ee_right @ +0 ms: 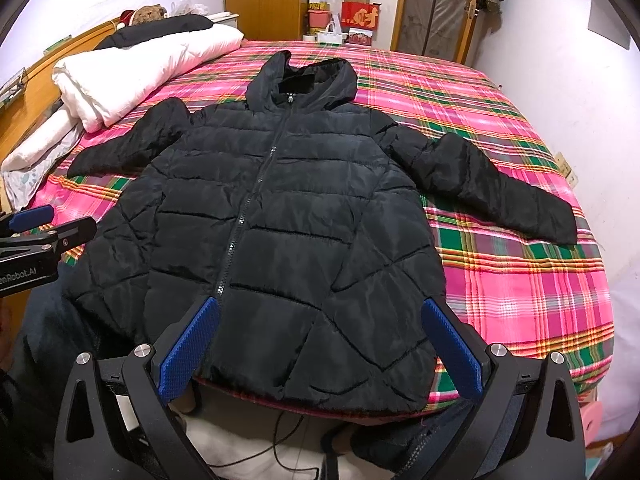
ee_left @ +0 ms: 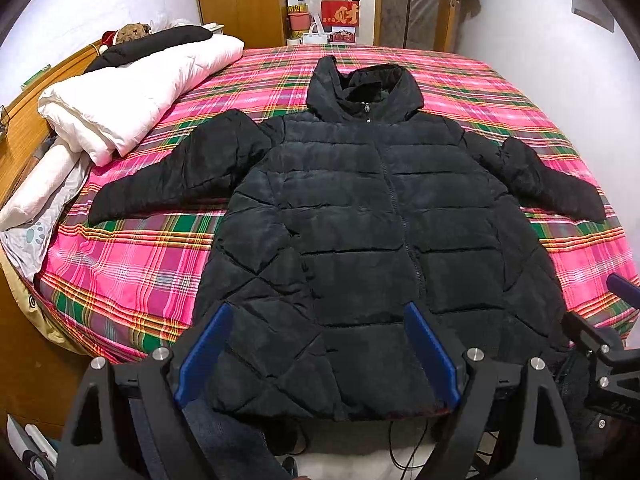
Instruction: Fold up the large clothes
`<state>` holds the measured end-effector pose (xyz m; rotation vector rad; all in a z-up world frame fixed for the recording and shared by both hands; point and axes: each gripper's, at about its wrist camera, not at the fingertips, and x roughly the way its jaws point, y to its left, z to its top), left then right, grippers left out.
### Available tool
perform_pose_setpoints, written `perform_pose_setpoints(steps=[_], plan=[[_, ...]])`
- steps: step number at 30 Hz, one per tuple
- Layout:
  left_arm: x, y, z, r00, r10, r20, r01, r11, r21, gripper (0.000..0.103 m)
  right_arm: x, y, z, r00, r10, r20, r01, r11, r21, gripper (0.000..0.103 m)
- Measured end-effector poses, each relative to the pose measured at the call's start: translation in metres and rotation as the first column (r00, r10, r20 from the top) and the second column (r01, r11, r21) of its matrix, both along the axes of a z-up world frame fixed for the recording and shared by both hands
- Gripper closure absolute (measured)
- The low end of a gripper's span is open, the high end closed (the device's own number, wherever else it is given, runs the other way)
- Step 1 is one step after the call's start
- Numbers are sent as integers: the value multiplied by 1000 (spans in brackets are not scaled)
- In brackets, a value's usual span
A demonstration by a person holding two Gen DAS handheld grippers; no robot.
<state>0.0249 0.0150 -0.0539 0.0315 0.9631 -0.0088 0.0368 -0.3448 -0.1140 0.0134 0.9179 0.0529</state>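
A black hooded puffer jacket (ee_left: 360,220) lies flat and zipped on the plaid bed, face up, both sleeves spread out to the sides, hood at the far end. It also shows in the right wrist view (ee_right: 280,220). My left gripper (ee_left: 318,316) is open and empty, hovering over the jacket's near hem on the left side. My right gripper (ee_right: 320,308) is open and empty over the near hem on the right side. The right gripper also shows at the right edge of the left wrist view (ee_left: 600,344), and the left gripper at the left edge of the right wrist view (ee_right: 36,232).
The bed has a pink, green and white plaid sheet (ee_left: 132,264). A folded white quilt (ee_left: 132,92) with a dark garment on it lies along the left side by the wooden headboard (ee_left: 24,120). A wardrobe (ee_left: 240,0) and boxes (ee_left: 340,12) stand beyond the bed.
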Motion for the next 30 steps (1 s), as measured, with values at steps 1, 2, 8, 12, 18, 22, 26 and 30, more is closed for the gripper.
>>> perform_pose_setpoints(steps=[1, 2, 8, 12, 18, 22, 26, 30], plan=[[3, 2, -2, 1000, 2, -1, -2, 1000, 2, 14, 3, 0, -1, 1000, 0, -1, 0, 1000, 7, 2], [7, 4, -5, 1000, 5, -2, -5, 1000, 3, 14, 6, -1, -2, 1000, -1, 0, 1, 1000, 12, 2], [41, 34, -24, 999, 40, -30, -42, 997, -69, 14, 37, 2, -10, 1000, 8, -8, -7, 1000, 30, 2], [70, 62, -39, 996, 88, -27, -90, 994, -69, 14, 66, 8, -16, 1000, 20, -16, -20, 1000, 20, 2], [124, 123, -56, 979, 203, -6, -203, 977, -67, 14, 113, 20, -27, 999, 36, -34, -35, 999, 16, 2], [157, 172, -74, 953, 302, -41, -304, 949, -88, 30, 140, 32, -38, 997, 57, -50, -57, 998, 2, 2], [184, 221, -98, 919, 386, -77, -393, 912, -121, 30, 164, 43, -49, 995, 74, -68, -74, 997, -1, 2], [200, 261, -119, 887, 450, -107, -462, 869, -174, 30, 185, 48, -61, 994, 75, -78, -75, 997, 8, 2]])
